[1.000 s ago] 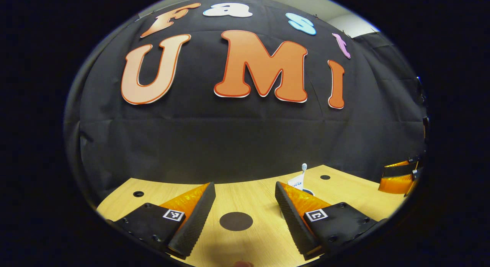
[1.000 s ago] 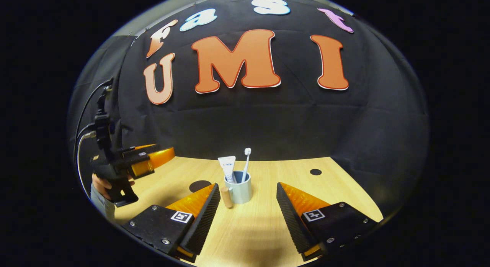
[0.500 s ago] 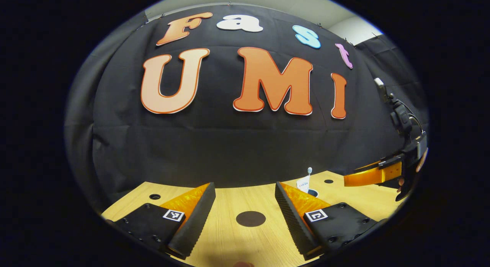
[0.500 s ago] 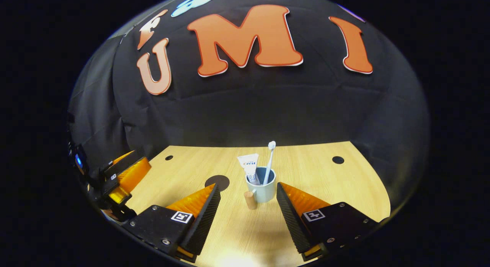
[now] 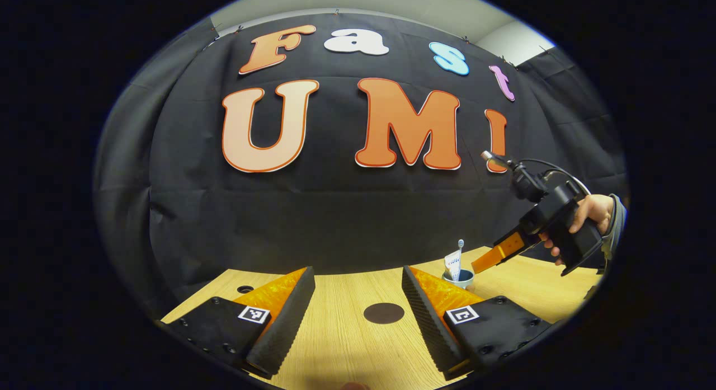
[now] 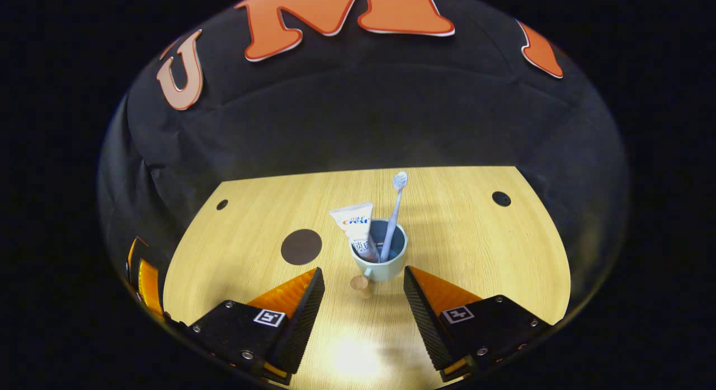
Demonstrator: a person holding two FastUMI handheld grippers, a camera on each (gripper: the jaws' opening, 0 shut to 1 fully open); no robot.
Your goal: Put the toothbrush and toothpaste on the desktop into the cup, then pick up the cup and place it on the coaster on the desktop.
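A pale blue cup (image 6: 380, 258) stands on the wooden desktop (image 6: 458, 239) with a white toothpaste tube (image 6: 357, 225) and a pale toothbrush (image 6: 391, 211) upright inside it; its wooden handle (image 6: 361, 285) points toward me. My right gripper (image 6: 363, 300) is open just above and in front of the cup, nothing between its fingers. A dark round coaster (image 6: 301, 247) lies left of the cup. In the left gripper view the coaster (image 5: 384, 313) lies ahead between the open fingers of my left gripper (image 5: 358, 306), and the cup (image 5: 458, 276) stands beyond at the right, with the right gripper (image 5: 495, 253) tilted down over it.
A person's hand (image 5: 590, 211) holds the right gripper, with a cable at its back. Small dark holes (image 6: 501, 198) dot the desktop near its far corners. The black cloth wall rises right behind the desktop. Part of the left gripper (image 6: 142, 275) shows at the left edge.
My right gripper has risen and tilted down toward the cup, closing in on it. The left gripper has drawn back and turned so the right hand comes into its view.
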